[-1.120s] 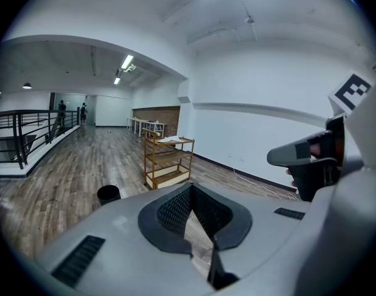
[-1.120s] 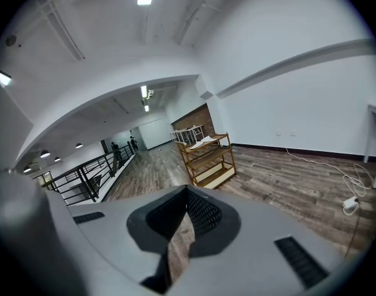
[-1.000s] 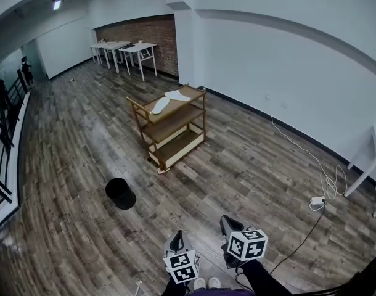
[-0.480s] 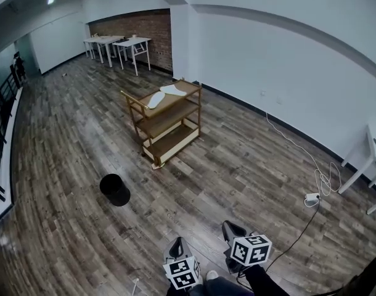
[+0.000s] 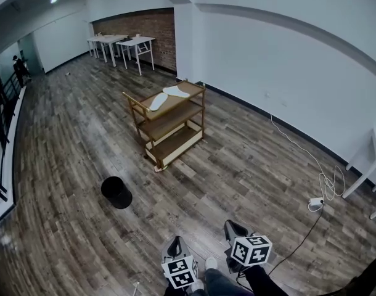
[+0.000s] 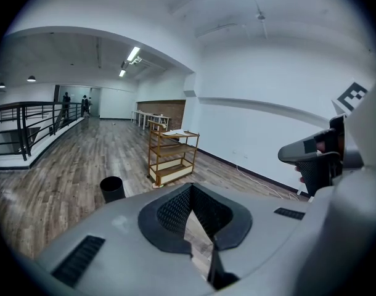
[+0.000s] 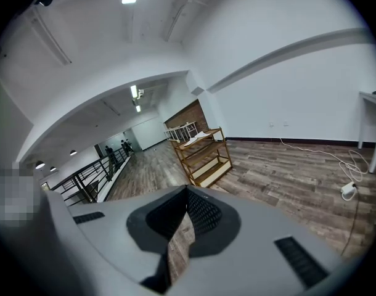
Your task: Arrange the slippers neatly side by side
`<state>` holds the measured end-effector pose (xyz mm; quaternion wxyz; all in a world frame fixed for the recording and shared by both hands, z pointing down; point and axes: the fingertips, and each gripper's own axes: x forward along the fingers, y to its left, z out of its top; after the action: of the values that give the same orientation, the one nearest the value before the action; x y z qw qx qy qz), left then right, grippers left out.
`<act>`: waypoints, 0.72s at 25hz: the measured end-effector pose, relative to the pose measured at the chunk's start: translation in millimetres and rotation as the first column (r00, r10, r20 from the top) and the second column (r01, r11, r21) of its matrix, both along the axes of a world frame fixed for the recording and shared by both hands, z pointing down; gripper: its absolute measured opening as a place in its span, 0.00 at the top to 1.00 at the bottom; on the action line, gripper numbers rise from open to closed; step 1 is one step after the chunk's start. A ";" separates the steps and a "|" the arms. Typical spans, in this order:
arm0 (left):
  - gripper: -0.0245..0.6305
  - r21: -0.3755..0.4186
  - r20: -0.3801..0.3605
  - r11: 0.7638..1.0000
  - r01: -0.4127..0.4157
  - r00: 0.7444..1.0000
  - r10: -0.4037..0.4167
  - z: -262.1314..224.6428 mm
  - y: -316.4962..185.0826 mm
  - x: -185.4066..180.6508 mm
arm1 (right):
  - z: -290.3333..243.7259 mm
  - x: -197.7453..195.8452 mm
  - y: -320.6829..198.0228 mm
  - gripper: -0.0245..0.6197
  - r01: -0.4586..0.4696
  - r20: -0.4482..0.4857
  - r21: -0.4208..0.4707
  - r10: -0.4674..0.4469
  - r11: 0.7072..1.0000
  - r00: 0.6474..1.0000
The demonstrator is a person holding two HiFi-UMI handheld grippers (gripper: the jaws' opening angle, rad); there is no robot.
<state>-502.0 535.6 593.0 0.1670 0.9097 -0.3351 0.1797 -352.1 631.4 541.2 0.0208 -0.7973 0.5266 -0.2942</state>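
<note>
The 2 grippers sit low at the bottom centre of the head view: left gripper (image 5: 174,246) near right gripper (image 5: 232,227), both pointing forward, jaws closed together, holding nothing.

Shoe (image 5: 211,263) steps forward between left gripper (image 5: 175,244) and right gripper (image 5: 232,228); one foot shows instead of two; both grippers sit slightly lower.

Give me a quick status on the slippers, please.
Left gripper and right gripper shut, empty. Slippers on cart top, askew, well ahead. Bin on floor, left of the route.
</note>
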 end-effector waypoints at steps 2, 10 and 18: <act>0.96 0.009 0.004 1.000 -0.001 1.000 0.001 -2.4 -9.3 13.6 | -1.8 14.5 -8.8 0.96 0.001 -0.004 0.004 -0.001 1.000 1.000; 0.96 0.041 -0.006 0.999 0.018 1.000 -0.018 -17.4 -47.6 79.4 | -12.5 78.6 -51.2 0.96 0.047 -0.036 0.007 -0.047 0.999 0.998; 0.96 0.044 -0.011 0.997 0.061 0.998 -0.061 -19.2 -68.0 116.0 | -16.3 125.1 -68.6 0.96 0.070 -0.045 0.006 -0.069 0.998 0.997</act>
<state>-386.0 467.6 573.9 0.1538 0.9034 -0.3657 0.1626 -226.9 562.8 525.0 0.0019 -0.7848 0.5555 -0.2749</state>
